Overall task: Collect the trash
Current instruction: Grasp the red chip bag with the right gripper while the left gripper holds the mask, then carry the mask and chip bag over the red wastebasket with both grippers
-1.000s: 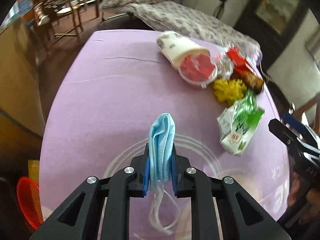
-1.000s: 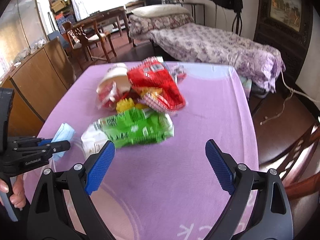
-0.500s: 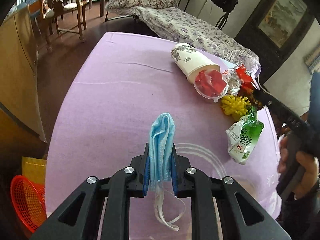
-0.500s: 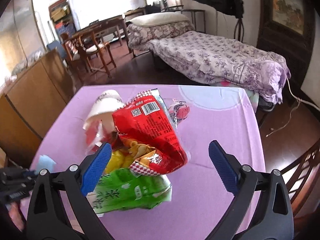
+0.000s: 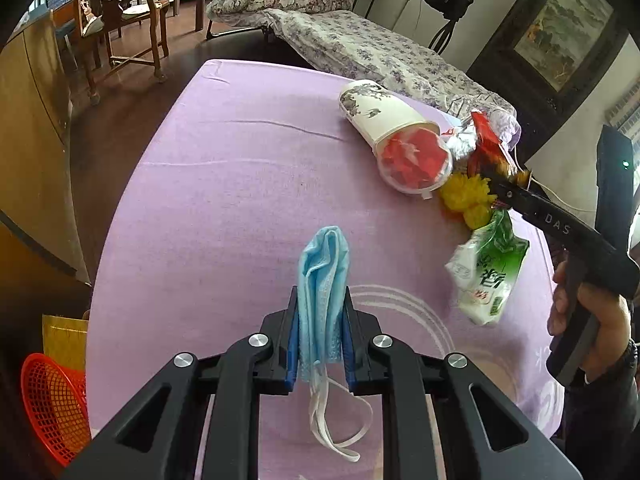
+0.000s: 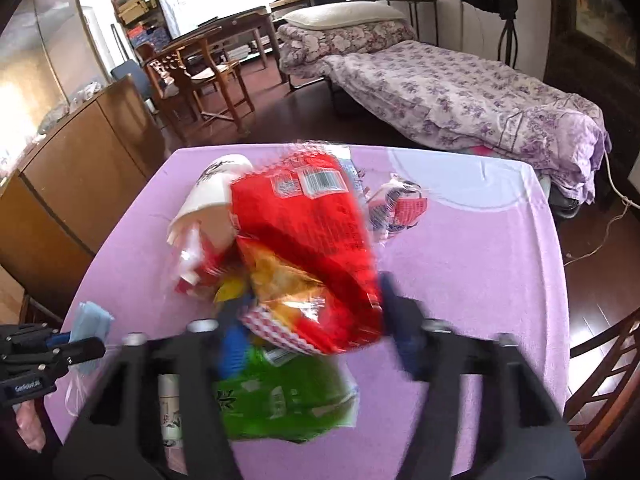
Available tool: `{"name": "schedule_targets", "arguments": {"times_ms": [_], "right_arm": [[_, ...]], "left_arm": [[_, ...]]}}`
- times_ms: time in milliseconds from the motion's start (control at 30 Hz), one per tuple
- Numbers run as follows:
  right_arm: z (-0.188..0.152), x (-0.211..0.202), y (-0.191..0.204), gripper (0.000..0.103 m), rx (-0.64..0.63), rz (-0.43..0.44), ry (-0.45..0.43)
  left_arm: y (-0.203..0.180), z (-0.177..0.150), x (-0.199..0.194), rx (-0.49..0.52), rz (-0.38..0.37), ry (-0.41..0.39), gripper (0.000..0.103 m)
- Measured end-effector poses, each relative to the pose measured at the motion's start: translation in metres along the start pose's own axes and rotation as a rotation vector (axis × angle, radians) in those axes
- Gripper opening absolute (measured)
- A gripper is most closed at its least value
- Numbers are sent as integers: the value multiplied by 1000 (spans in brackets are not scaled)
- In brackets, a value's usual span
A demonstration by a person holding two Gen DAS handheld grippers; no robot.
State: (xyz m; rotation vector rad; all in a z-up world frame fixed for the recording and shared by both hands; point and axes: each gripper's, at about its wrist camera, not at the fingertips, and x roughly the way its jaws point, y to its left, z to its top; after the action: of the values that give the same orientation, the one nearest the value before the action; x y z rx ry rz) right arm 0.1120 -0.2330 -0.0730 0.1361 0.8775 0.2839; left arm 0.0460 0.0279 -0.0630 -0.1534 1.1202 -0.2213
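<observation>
Trash lies in a loose heap toward the far right part of the purple-covered counter [image 5: 224,184]. A red snack bag [image 6: 304,236] sits on top of the pile; the right gripper [image 6: 308,344] has its fingers on either side of the bag's near end and they are closing, blurred with motion, so whether the pads already press on it cannot be told. Under and in front of that bag lies a green and white wrapper [image 5: 490,272], with a yellow tufted piece [image 5: 466,196] just beyond it. A white paper cup [image 5: 384,124] lies on its side beside them, its mouth stuffed with red scraps. A small crumpled clear and red wrapper [image 6: 400,204] rests just to the right of the red bag.

Apart from the heap, the left gripper [image 5: 320,344] is clamped on a folded blue face mask [image 5: 322,280], whose white ear loops hang below the fingers. A hand [image 5: 588,312] grips the right tool's handle. On the floor by the counter's near left corner stands a red mesh basket [image 5: 52,400].
</observation>
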Motion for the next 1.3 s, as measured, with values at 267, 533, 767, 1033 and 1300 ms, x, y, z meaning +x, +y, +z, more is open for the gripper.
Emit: {"name": "schedule_targets", "arguments": {"times_ms": [267,533,767,1033,1300], "right_arm": [[-3,-40,10,35,2,25,-104],[-16,-83,36,35,4,64,-165],[-60,-102,80,35,-38,110,-131],[-96,-106,129,35,-135,148,-57],[-116,-108,147,35,-136,157,-14]], "left_arm": [[2,1,-2,-8,0,-3,18],[4,-1,-15,-10,9,-39,18],[11,-15,-50,-20,4,-100,18],[31,-49,-90,-33,45,-134,18],[55,-70,-127,-66,56,-170,18]]}}
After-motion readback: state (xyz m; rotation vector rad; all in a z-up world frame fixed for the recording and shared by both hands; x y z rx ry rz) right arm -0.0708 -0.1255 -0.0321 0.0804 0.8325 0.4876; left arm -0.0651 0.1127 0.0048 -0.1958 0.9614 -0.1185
